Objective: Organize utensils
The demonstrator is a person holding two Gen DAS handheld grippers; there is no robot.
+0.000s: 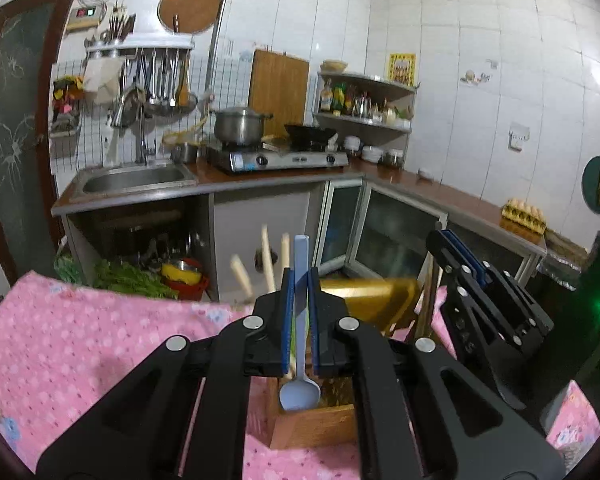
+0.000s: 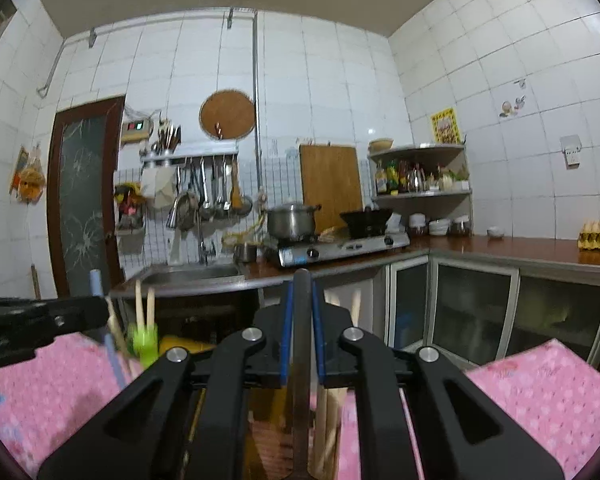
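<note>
Grip comes first: the left gripper (image 1: 299, 292) is clamped on a pale blue spoon (image 1: 300, 394), handle up and bowl down, poised above a wooden holder (image 1: 312, 424) that stands on the pink cloth (image 1: 80, 352). The right gripper (image 2: 300, 308) is pinched around a dark, slender utensil (image 2: 301, 360) — what kind I cannot tell — held upright over more wooden handles (image 2: 332, 432). Judging by this, each piece is going down into a slot. Keep each utensil vertical, line the bowl up with an open compartment before lowering, and let go only once it has bottomed out. Chopsticks (image 1: 266, 260) already stand just behind the spoon — a tilted descent could knock them. Lower one side at a time, since the two grippers work near each other.
</note>
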